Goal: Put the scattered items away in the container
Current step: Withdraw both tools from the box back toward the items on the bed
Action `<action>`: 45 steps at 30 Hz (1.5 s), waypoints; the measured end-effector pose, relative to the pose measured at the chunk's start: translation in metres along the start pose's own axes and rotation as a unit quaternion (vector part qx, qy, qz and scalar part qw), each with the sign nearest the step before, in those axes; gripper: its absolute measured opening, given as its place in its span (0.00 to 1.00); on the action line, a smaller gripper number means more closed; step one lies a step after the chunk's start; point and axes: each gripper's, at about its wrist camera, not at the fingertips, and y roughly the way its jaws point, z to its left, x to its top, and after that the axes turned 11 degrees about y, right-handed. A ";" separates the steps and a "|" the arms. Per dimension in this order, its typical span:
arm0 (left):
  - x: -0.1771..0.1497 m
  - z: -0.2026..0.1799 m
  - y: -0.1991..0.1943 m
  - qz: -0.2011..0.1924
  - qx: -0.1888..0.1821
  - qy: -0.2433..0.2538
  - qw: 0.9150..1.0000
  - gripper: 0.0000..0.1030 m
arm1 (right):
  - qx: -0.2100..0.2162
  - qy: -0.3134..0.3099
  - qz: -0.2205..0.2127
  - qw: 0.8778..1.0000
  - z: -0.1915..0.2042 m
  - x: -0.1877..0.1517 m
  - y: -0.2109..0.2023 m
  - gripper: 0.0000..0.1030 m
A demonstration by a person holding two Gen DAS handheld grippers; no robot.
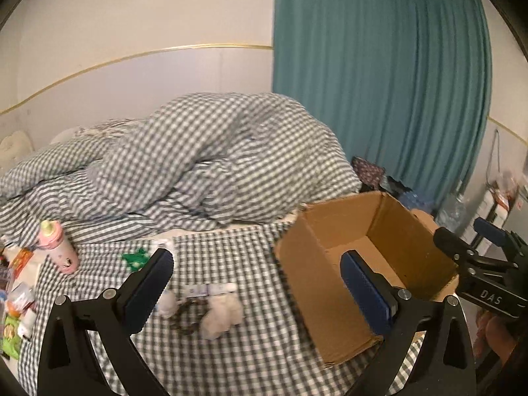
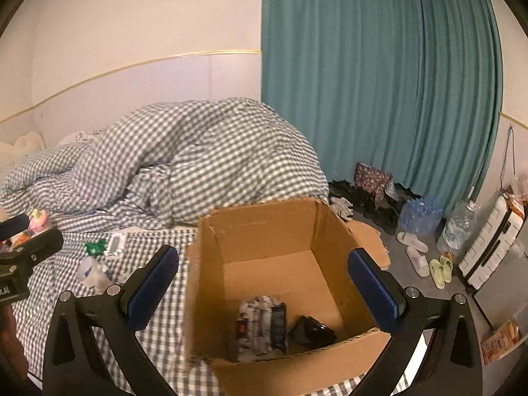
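— So, which step is this?
— Between picks, I judge. The right gripper [image 2: 262, 288] hangs spread and empty over the box [image 2: 211, 283], which sits at the bed's right edge with a grey packet [image 2: 262, 325] and a black pouch [image 2: 312, 330] lying inside.
— And the left?
— The left gripper [image 1: 255, 288] is spread wide too, holding nothing, over the bed [image 1: 257, 346]. Just past it lie a white fluffy toy [image 1: 221, 316] and a tube [image 1: 211, 288]; the pink bottle [image 1: 57, 246] lies farther, toward the left edge.
— Next?
— Probably drop onto the toy and pinch its soft middle.
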 end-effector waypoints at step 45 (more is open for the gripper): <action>-0.068 0.170 -0.087 -0.022 0.142 -0.066 0.988 1.00 | 0.116 -0.094 -0.011 0.989 0.172 -0.034 -0.041 1.00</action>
